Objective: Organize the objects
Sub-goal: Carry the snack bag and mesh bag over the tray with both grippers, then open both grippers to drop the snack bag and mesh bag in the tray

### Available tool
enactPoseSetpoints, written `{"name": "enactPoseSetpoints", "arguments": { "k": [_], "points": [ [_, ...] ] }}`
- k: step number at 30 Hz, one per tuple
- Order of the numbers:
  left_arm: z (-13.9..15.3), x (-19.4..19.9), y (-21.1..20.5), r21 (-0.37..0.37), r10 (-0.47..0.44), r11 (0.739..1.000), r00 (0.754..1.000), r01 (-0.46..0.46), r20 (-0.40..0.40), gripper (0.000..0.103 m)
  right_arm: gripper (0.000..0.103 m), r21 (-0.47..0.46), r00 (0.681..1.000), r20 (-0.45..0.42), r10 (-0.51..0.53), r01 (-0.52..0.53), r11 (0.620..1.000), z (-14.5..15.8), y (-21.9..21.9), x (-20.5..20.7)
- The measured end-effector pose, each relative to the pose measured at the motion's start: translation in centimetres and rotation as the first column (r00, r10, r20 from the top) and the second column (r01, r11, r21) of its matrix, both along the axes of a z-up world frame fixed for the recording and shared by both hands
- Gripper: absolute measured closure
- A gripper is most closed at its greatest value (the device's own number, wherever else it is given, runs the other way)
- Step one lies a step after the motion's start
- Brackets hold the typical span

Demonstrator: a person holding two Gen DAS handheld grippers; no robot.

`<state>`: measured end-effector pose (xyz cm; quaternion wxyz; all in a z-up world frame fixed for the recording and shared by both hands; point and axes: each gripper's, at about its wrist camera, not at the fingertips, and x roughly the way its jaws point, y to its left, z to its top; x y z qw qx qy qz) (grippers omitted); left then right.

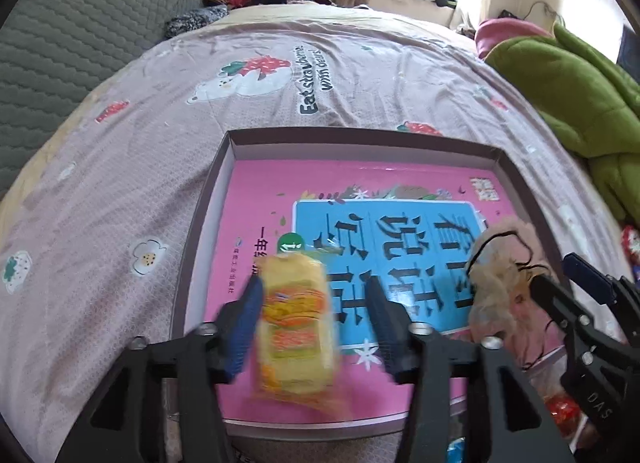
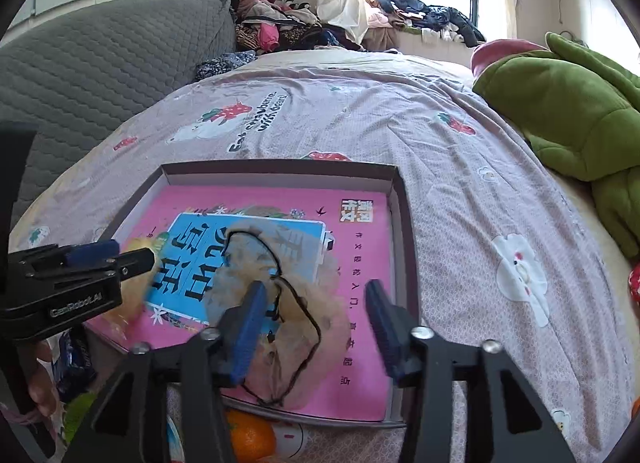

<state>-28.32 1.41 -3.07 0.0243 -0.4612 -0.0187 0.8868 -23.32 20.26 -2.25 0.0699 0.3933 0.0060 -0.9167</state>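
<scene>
A shallow box [image 1: 362, 134] [image 2: 400, 199] lies on the bed with a pink and blue book [image 1: 280, 199] [image 2: 360, 247] flat inside it. My left gripper [image 1: 314, 321] is open; a blurred yellow snack packet [image 1: 298, 327] sits between its fingers over the book, touching the left finger only. My right gripper [image 2: 316, 323] is open over a fluffy beige hair tie with a black elastic [image 2: 288, 303], which lies on the book and also shows in the left wrist view [image 1: 506, 283]. The left gripper shows at the left of the right wrist view [image 2: 108, 259].
The bed has a pink strawberry sheet [image 1: 120, 191] [image 2: 480, 191]. A green plush blanket [image 1: 580, 103] [image 2: 568, 119] lies at the right, a grey quilted headboard [image 1: 80, 31] at the left. An orange [image 2: 250, 437] and packets lie near the box's front edge.
</scene>
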Motion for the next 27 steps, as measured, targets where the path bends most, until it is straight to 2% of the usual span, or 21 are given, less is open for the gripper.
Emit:
{"name": "enactPoseSetpoints", "arguments": {
  "k": [5,9,17,22,27],
  "points": [
    [1.7,0.8,-0.2,-0.007,0.002,1.0,0.999,-0.003,-0.046,0.037,0.046,0.017,0.999,-0.04,-0.025,0.026,1.0,1.6,0.1,0.9],
    [3.3,1.8,-0.4,0.003,-0.005,1.0,0.997,0.005,-0.078,0.03,0.045,-0.029,0.996,-0.087,-0.02,0.017,0.999,3.6,0.4,2.2],
    [6.5,5.6,-0.8,-0.006,0.009,1.0,0.986,-0.01,-0.165,0.03,0.043,-0.015,0.984,-0.177,0.0,-0.003,1.0,7.4,0.1,5.8],
    [7.7,8.2,-0.7,0.005,-0.013,1.0,0.98,0.014,-0.199,0.029,0.039,-0.015,0.979,-0.204,0.012,-0.015,1.0,8.7,-0.1,7.9],
    [8.3,10.7,-0.5,0.002,-0.022,1.0,0.973,0.023,-0.23,0.029,0.039,-0.016,0.98,-0.197,0.017,-0.02,1.0,9.0,-0.3,9.8]
  ]
}}
